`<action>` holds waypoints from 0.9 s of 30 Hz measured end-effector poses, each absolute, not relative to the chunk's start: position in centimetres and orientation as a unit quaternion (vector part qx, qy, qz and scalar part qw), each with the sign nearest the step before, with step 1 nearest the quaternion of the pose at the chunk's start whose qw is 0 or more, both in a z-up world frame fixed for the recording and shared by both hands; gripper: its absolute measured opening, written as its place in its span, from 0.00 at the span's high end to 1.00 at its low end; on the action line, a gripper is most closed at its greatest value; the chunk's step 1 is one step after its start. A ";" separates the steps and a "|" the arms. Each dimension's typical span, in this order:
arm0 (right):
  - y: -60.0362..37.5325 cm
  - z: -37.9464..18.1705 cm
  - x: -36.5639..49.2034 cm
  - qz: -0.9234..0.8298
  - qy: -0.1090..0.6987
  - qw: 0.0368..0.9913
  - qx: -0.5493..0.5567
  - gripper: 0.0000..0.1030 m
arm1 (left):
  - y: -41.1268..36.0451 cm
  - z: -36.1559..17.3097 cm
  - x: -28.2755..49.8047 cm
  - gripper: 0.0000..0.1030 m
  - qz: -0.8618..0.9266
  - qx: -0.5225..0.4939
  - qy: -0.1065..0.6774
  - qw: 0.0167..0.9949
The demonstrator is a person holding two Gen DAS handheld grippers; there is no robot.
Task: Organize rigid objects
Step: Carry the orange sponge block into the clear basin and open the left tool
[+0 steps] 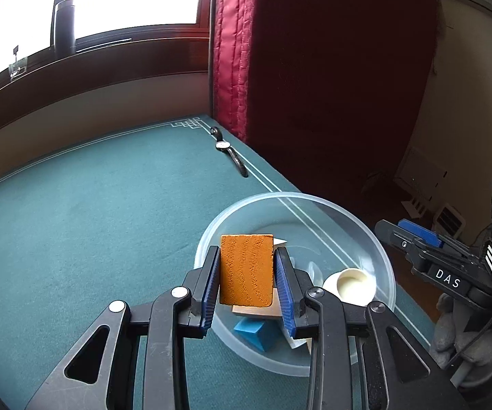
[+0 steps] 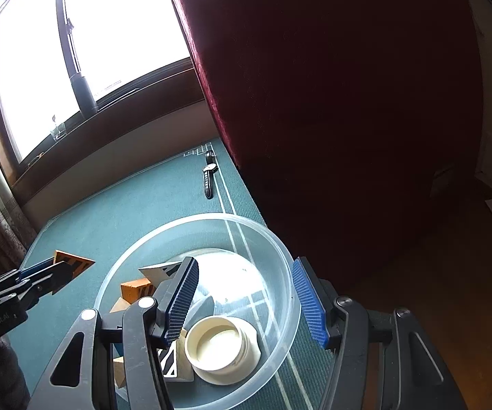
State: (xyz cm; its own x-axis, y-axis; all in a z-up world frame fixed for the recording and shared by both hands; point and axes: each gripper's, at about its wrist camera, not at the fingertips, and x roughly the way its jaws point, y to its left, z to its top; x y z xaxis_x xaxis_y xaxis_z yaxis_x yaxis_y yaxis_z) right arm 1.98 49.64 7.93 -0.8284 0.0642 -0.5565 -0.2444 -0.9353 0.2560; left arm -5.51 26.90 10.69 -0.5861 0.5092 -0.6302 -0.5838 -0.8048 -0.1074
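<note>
My left gripper [image 1: 247, 275] was clamped on an orange block [image 1: 246, 270], its blue pads pressed to the block's two sides, and held it above the near-left rim of a clear bowl [image 1: 379, 239]. The bowl stood on the green counter [image 1: 92, 222] near its right edge. Inside it I could see a cream cup [image 1: 350, 285], a blue block [image 1: 254, 333], a tan block [image 1: 256, 311] and a white piece [image 1: 295, 341]; the right wrist view also showed a second orange block [image 2: 135, 289] there. My right gripper [image 2: 246, 302] was spread wide and held nothing, hovering over the bowl. A wristwatch [image 1: 230, 152] lay well apart at the counter's far edge, beside a red curtain [image 1: 232, 51].
</note>
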 end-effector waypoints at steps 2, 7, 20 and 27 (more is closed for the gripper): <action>49.7 8.0 2.1 0.943 0.161 0.081 -0.278 0.41 | 27.9 10.6 -5.5 0.69 0.886 -0.336 0.062 0.314; 49.8 8.3 2.2 0.945 0.166 0.077 -0.273 0.41 | 30.0 10.5 -5.5 0.69 0.877 -0.338 0.074 0.334; 50.0 8.3 2.2 0.944 0.174 0.085 -0.266 0.15 | 28.9 9.7 -5.7 0.31 0.878 -0.358 0.045 0.313; 50.1 8.1 2.1 0.942 0.180 0.081 -0.270 0.10 | 28.1 9.6 -5.2 0.30 0.884 -0.359 0.049 0.297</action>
State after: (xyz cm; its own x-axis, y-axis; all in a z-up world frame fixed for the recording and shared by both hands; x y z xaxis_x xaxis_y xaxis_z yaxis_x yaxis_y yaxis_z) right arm 2.08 50.06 8.09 -0.8413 0.0551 -0.5378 -0.2496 -0.9220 0.2959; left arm -5.20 28.10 9.59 -0.5660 0.4900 -0.6630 -0.5607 -0.8184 -0.1262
